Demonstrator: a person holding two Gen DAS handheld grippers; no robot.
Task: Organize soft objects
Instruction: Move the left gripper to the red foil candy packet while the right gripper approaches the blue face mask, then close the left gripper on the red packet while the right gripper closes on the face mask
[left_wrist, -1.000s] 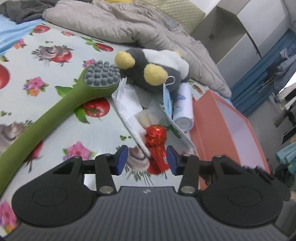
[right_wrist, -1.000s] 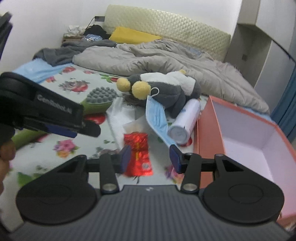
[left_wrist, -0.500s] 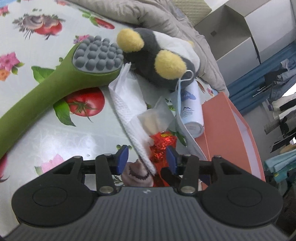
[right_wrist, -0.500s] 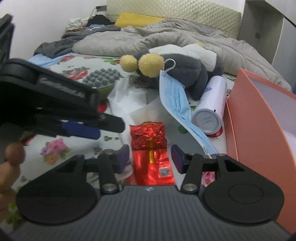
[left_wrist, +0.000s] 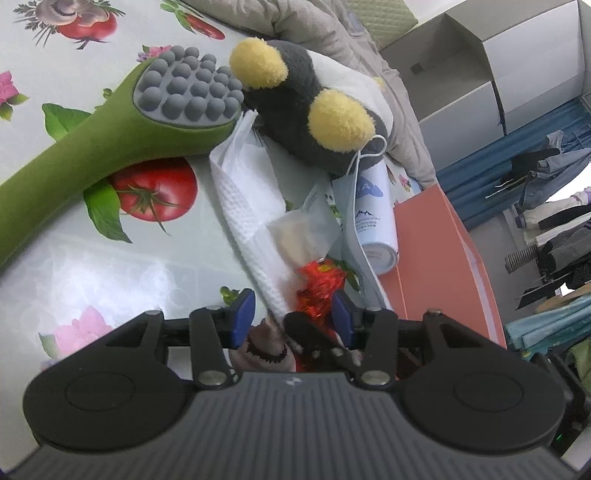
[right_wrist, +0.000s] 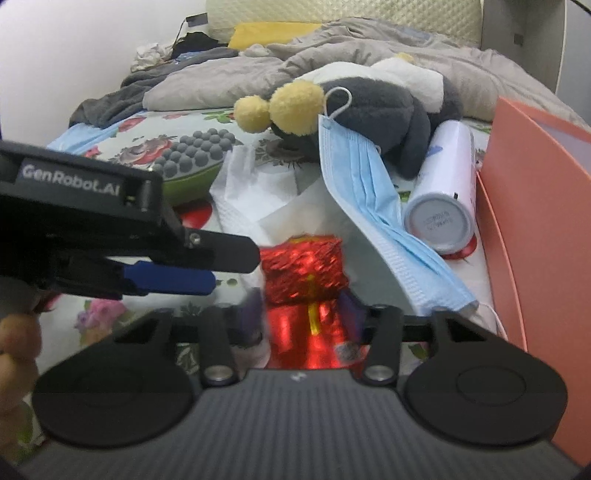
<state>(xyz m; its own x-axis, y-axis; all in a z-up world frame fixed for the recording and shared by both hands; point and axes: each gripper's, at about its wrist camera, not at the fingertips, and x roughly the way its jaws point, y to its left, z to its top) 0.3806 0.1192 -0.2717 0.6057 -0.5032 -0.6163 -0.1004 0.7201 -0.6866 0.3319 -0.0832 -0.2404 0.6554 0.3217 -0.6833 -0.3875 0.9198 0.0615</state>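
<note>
A red foil packet (right_wrist: 303, 273) lies on the flowered sheet and fills the gap between the blurred pads of my right gripper (right_wrist: 301, 314). Its jaws are closing and press the packet's sides. My left gripper (left_wrist: 291, 315) stands open just left of the packet, over the tip of a white cloth (left_wrist: 251, 192); in the right wrist view the left gripper (right_wrist: 232, 267) reaches in from the left. Behind lie a grey-and-white plush toy (right_wrist: 380, 107) with yellow pompoms and a blue face mask (right_wrist: 369, 192) hooked on it.
An orange box (right_wrist: 535, 221) stands open on the right, with a white spray can (right_wrist: 443, 184) lying against it. A green massage brush (left_wrist: 110, 140) lies on the left. A small clear bag (left_wrist: 303, 236) rests on the cloth. A grey duvet (right_wrist: 369, 55) is heaped behind.
Both grippers have come down and closer to the packet and cloth. The right jaws have narrowed onto the red packet. The left jaws keep the same gap.
</note>
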